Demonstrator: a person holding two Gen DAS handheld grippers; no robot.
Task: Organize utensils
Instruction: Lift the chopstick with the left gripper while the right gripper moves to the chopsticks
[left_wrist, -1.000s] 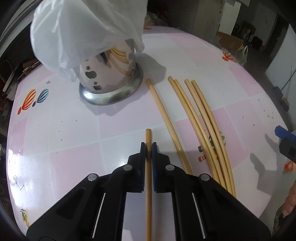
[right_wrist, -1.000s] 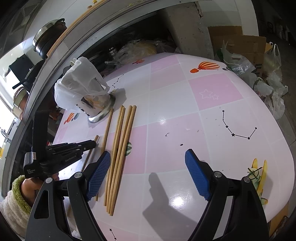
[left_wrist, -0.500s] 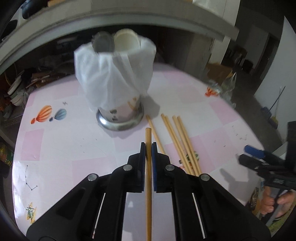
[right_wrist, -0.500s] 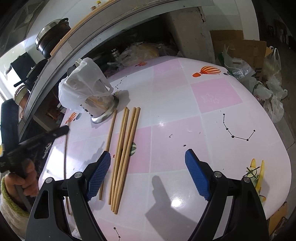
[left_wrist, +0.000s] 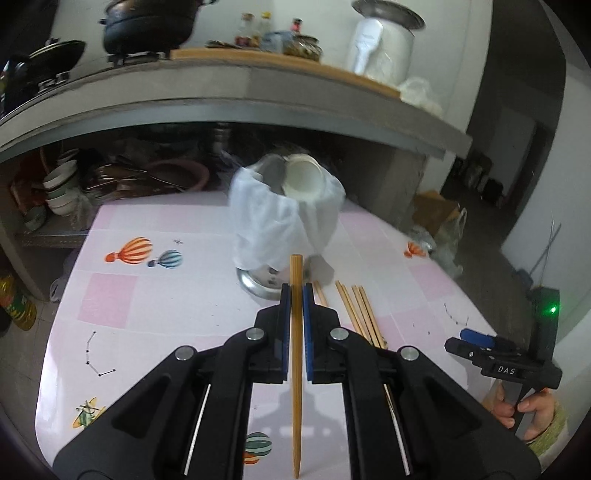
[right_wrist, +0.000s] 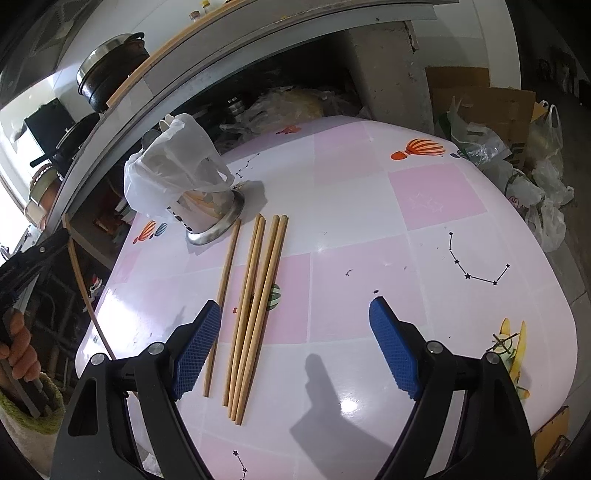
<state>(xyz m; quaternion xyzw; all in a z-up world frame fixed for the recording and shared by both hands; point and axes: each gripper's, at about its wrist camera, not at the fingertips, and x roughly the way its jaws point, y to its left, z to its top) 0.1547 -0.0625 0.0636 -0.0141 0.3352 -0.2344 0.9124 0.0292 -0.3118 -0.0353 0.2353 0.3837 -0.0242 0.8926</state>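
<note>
My left gripper (left_wrist: 296, 291) is shut on one bamboo chopstick (left_wrist: 296, 354) and holds it well above the table, its blunt end pointing toward the metal utensil holder (left_wrist: 258, 284), which is draped in a white plastic bag (left_wrist: 280, 221). Several more chopsticks (right_wrist: 255, 291) lie side by side on the pink table (right_wrist: 436, 229) right of the holder (right_wrist: 210, 221). My right gripper (right_wrist: 291, 347) is open and empty, hovering above the near ends of those chopsticks. The held chopstick (right_wrist: 86, 295) shows at the left edge of the right wrist view.
A concrete counter (left_wrist: 258, 96) with pots and jars runs behind the table, with bowls and pans stored beneath it. Cardboard and plastic bags (right_wrist: 524, 155) lie on the floor beyond the table's far right edge. My right gripper (left_wrist: 480, 347) shows at lower right in the left wrist view.
My left gripper has lifted the chopstick off the table and risen high, pulling back from the holder. The right gripper has stayed open, hovering over the chopsticks.
</note>
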